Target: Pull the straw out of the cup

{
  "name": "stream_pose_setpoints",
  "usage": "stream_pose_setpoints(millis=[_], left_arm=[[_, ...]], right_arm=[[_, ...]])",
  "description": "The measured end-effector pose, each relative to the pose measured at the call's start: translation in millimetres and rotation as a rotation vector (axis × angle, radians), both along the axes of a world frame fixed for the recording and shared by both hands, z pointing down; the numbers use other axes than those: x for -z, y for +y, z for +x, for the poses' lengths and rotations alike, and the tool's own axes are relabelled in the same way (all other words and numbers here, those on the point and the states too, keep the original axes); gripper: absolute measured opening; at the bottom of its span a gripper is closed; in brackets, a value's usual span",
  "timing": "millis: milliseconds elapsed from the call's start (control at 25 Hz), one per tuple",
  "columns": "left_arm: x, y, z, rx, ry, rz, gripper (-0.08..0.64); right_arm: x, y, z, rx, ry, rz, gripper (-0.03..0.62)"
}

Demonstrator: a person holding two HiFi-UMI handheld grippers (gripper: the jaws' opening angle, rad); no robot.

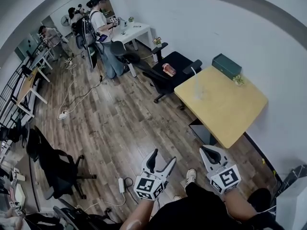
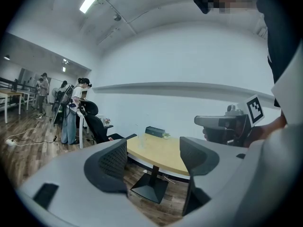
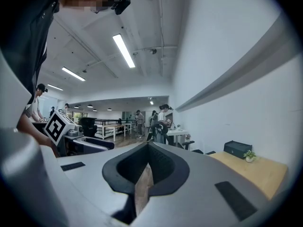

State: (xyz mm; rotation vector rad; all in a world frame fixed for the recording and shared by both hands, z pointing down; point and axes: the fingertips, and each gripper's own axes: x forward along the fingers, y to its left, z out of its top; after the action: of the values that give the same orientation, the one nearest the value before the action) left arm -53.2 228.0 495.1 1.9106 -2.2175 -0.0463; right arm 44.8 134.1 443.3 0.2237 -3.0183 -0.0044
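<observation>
A clear cup [image 1: 197, 93] with a thin straw [image 1: 194, 78] standing in it sits near the far-left edge of the yellow table [image 1: 230, 110]. Both grippers hang low over the wooden floor, well short of the table. My left gripper [image 1: 163, 156] is open with nothing between its jaws. In the left gripper view [image 2: 154, 150] the table [image 2: 156, 151] shows through the gap, with the cup [image 2: 140, 141] faint on it. My right gripper [image 1: 207, 150] is shut and empty; in the right gripper view [image 3: 147, 148] its tips meet.
A dark green box [image 1: 226, 65] and a small plant [image 1: 238, 79] stand at the table's far edge. A black office chair [image 1: 169, 71] is beyond the table, another [image 1: 57, 169] at the left. A power strip [image 1: 121, 185] and cables lie on the floor. People stand at the far desks [image 1: 101, 30].
</observation>
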Motion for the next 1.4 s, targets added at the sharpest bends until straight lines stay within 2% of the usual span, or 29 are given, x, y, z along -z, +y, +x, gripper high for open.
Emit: stream_pose_setpoints(millis=[240, 520, 680, 840, 1080, 1400], left_arm=[[5.8, -54.6, -23.7, -0.007, -0.005, -0.004, 0.362], [6.1, -121.2, -37.4, -0.026, -0.018, -0.028, 0.362], [1.6, -152.1, -41.4, -0.055, -0.021, -0.033, 0.362], [-3.7, -170.9, -54.9, -0.041, 0.003, -0.046, 0.362], [2.0, -205.7, -65.2, -0.053, -0.011, -0.035, 0.36], [-9.9, -266.6, -90.6, -0.129, 0.008, -0.045, 0.36]], right_arm=[[12.0, -60.0, -20.7, -0.008, -0.006, 0.029, 0.02], [18.3, -134.5, -21.0, -0.041, 0.004, 0.042, 0.02], [12.6, -157.7, -24.0, -0.039, -0.003, 0.035, 0.02], [16.5, -176.7, -30.3, -0.032, -0.013, 0.053, 0.019], [16.1, -206.5, -37.4, -0.044, -0.012, 0.049, 0.02], [10.2, -256.6, -58.4, -0.112, 0.0, 0.05, 0.02]])
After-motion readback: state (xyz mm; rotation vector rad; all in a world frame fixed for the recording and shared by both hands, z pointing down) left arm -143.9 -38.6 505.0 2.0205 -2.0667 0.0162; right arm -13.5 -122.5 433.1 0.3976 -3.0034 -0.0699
